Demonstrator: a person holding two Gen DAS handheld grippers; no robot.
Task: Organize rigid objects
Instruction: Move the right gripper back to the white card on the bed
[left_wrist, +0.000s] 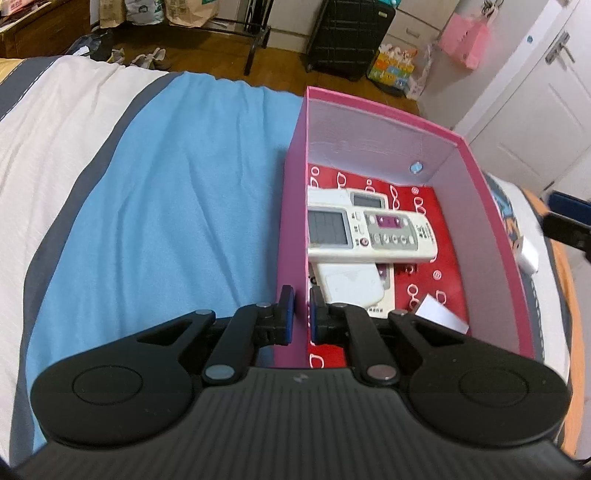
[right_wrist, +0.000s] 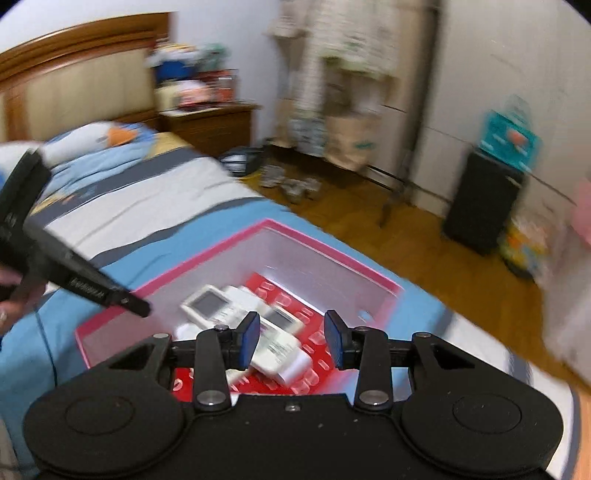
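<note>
White remotes (left_wrist: 369, 230) lie stacked inside pink box (left_wrist: 291, 206)

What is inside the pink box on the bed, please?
The pink box holds white remote controls: one lies across another, and a third lies partly beneath. They rest on a red patterned sheet. Anything under it is hidden.

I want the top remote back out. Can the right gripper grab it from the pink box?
Probably yes. The right gripper is open above the pink box, which has no lid, and the top remote lies uncovered.
</note>
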